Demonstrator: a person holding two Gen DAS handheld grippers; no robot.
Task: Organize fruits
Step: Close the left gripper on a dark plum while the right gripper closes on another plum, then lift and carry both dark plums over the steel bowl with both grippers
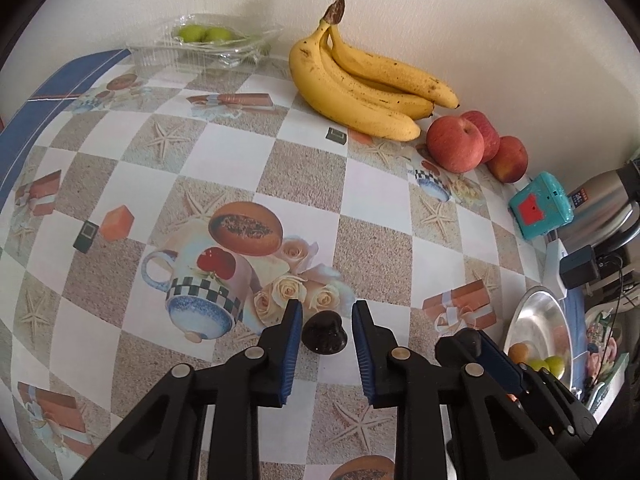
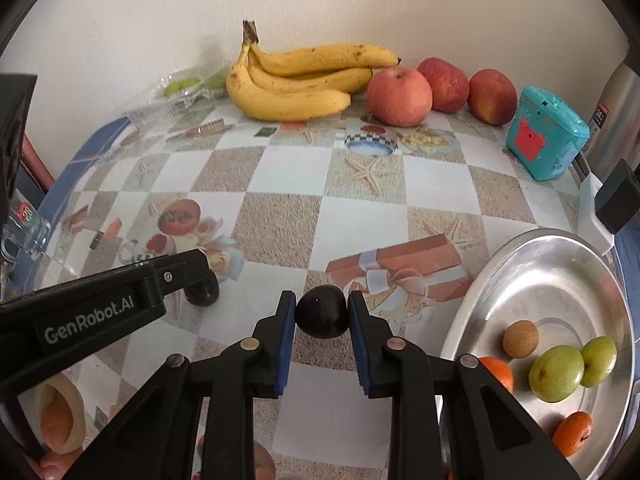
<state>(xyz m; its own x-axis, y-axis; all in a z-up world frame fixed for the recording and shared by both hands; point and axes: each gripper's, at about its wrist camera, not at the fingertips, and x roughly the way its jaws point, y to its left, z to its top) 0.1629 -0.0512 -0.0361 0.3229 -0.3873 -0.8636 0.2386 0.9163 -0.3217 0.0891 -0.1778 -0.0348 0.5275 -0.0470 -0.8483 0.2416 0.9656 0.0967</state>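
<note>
Two dark plums lie on the patterned tablecloth. My left gripper (image 1: 326, 312) stands over one plum (image 1: 324, 334), its blue pads closed against the plum's sides. The right wrist view shows this gripper's finger over the same plum (image 2: 204, 292). My right gripper (image 2: 320, 300) is shut on the other plum (image 2: 321, 317), pads pressing both sides, just left of the metal bowl (image 2: 480, 280). Green fruits (image 2: 556, 372), oranges (image 2: 572, 432) and a small brown fruit (image 2: 520, 338) lie in the bowl. From the left wrist, the right gripper (image 1: 476, 340) shows at lower right.
Bananas (image 2: 296, 80) and three red apples (image 2: 400, 96) lie along the back wall. A clear plastic tray with green fruits (image 1: 204, 40) is at the back left. A teal box (image 2: 548, 136) and a steel flask (image 2: 616, 112) stand at the right edge. A glass mug (image 2: 24, 220) sits far left.
</note>
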